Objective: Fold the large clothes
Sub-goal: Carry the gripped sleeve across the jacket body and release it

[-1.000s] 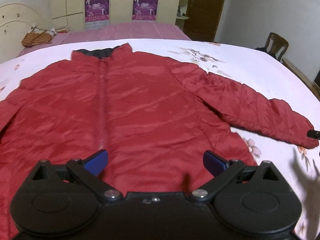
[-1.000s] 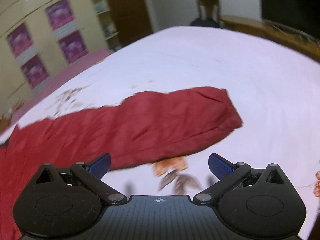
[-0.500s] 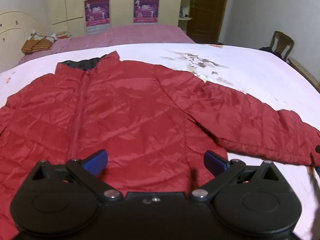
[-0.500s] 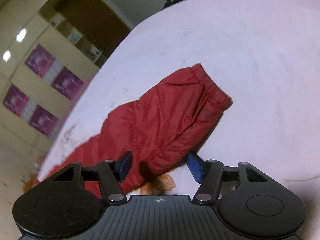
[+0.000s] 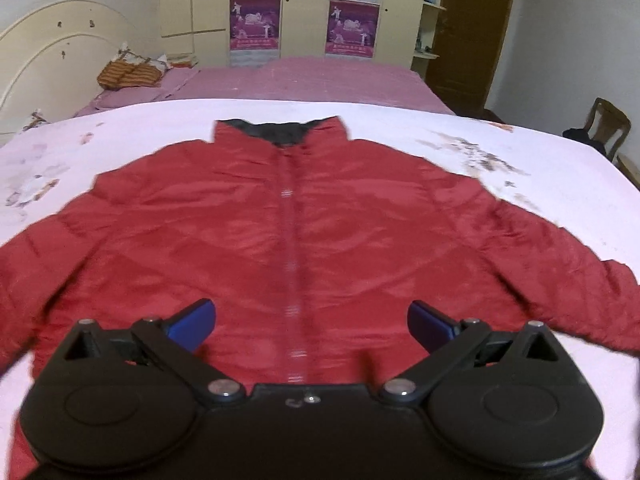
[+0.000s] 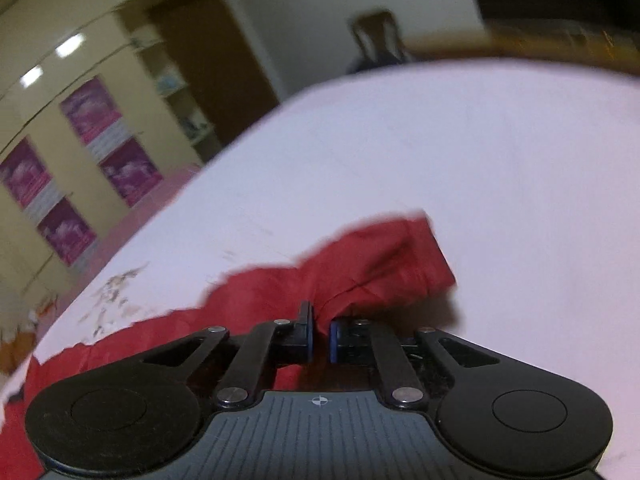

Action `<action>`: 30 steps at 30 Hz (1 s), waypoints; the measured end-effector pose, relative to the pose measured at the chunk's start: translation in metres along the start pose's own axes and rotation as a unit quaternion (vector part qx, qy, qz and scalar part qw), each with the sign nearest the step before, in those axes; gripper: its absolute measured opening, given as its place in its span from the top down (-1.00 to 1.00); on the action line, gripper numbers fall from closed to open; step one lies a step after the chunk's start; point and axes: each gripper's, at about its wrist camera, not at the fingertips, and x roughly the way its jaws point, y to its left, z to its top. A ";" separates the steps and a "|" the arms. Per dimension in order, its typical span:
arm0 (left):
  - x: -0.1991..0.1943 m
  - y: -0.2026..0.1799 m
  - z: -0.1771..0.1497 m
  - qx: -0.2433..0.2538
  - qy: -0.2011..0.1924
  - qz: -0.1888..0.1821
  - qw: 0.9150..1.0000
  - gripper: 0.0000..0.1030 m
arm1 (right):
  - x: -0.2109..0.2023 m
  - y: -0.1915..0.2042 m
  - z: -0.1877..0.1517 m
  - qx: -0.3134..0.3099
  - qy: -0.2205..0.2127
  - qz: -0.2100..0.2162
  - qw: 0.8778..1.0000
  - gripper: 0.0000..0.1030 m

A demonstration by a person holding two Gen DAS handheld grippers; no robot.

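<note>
A red puffer jacket (image 5: 304, 220) lies flat and face up on a white floral sheet (image 5: 560, 168), zipper closed, dark collar lining (image 5: 280, 132) at the far end. My left gripper (image 5: 312, 320) hovers open over the hem, its blue pads on either side of the zipper line, holding nothing. In the right wrist view, the jacket's sleeve (image 6: 380, 264) bunches up near the cuff. My right gripper (image 6: 321, 340) is closing its jaws on that sleeve, with red fabric pinched between the blue pads. The other sleeve runs off the left edge of the left wrist view.
A second bed with a pink cover (image 5: 320, 80) and a cream headboard (image 5: 48, 40) stands behind, with a striped bag (image 5: 128, 74) on it. A wardrobe with purple posters (image 5: 352, 24) and a brown door (image 5: 472, 28) line the far wall. A wooden chair (image 5: 608, 128) stands to the right.
My right gripper went from wide open to closed on the sleeve near its cuff, and the fabric has bunched up. The left view has shifted so the zipper now sits between the open fingers.
</note>
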 end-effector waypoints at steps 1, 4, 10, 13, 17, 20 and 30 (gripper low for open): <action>0.000 0.009 -0.001 0.004 0.000 0.005 1.000 -0.98 | -0.002 0.014 0.000 -0.018 -0.003 0.009 1.000 0.87; -0.001 0.039 -0.004 0.001 0.001 0.012 1.000 -0.96 | -0.015 0.070 -0.006 -0.083 -0.013 0.055 0.995 0.87; -0.010 0.108 -0.004 -0.036 -0.007 -0.005 0.999 -0.88 | -0.033 0.198 -0.060 -0.205 0.015 0.152 0.967 0.87; -0.011 0.133 0.000 -0.055 -0.005 -0.028 0.998 -0.83 | -0.034 0.247 -0.099 -0.249 0.041 0.185 0.950 0.87; -0.015 0.156 0.002 -0.058 -0.011 -0.040 0.997 -0.81 | -0.038 0.301 -0.155 -0.304 0.078 0.223 0.923 0.87; -0.014 0.177 0.000 -0.077 -0.011 -0.053 0.996 -0.79 | -0.040 0.334 -0.192 -0.339 0.101 0.246 0.902 0.87; -0.018 0.214 -0.012 -0.118 -0.009 -0.079 0.990 -0.77 | -0.030 0.398 -0.285 -0.409 0.159 0.280 0.854 0.86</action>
